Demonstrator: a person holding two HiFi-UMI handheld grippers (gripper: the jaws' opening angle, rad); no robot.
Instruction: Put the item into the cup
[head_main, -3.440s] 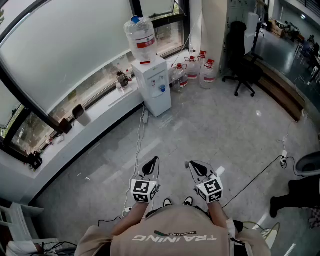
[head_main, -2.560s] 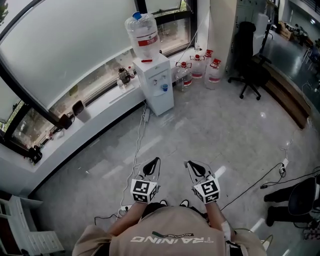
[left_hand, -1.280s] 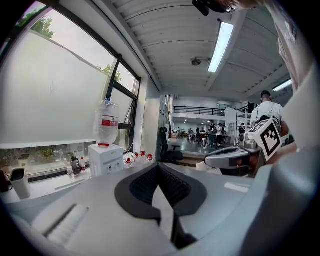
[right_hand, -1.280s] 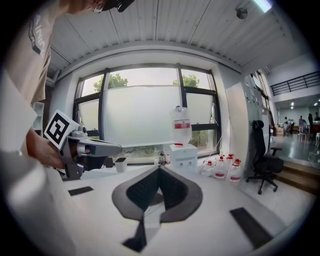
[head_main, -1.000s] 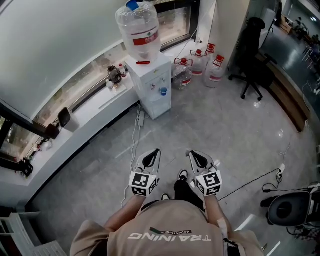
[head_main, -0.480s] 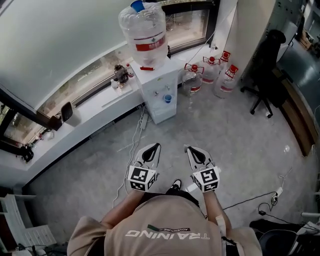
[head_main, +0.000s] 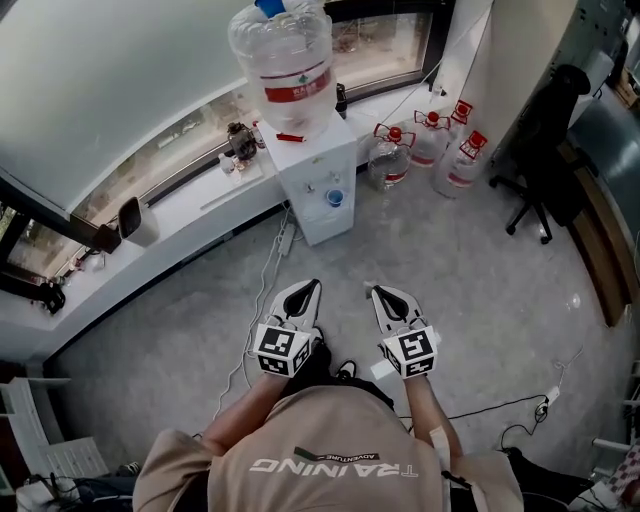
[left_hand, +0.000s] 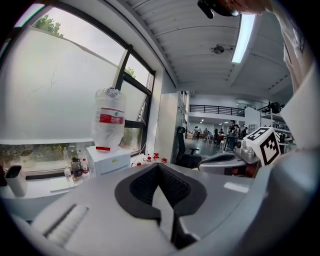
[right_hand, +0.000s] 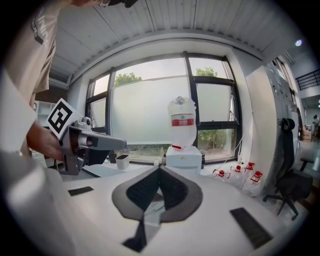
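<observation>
Both grippers are held side by side at waist height over the grey floor. The left gripper (head_main: 304, 289) and the right gripper (head_main: 381, 293) are shut, with nothing between the jaws. In the left gripper view the jaws (left_hand: 159, 167) meet tip to tip, as they do in the right gripper view (right_hand: 160, 170). Ahead stands a white water dispenser (head_main: 318, 160) with a big clear bottle (head_main: 290, 65) on top. A small blue cup-like thing (head_main: 334, 197) sits at its tap. No loose item shows.
Three water jugs with red caps (head_main: 432, 140) stand on the floor right of the dispenser. A black office chair (head_main: 545, 150) is at the far right. A white cable (head_main: 265, 290) runs across the floor. A window ledge (head_main: 190, 200) carries small bottles and a box.
The person has walked toward the water dispenser, which now sits nearer and larger in view. Both grippers stayed shut and side by side.
</observation>
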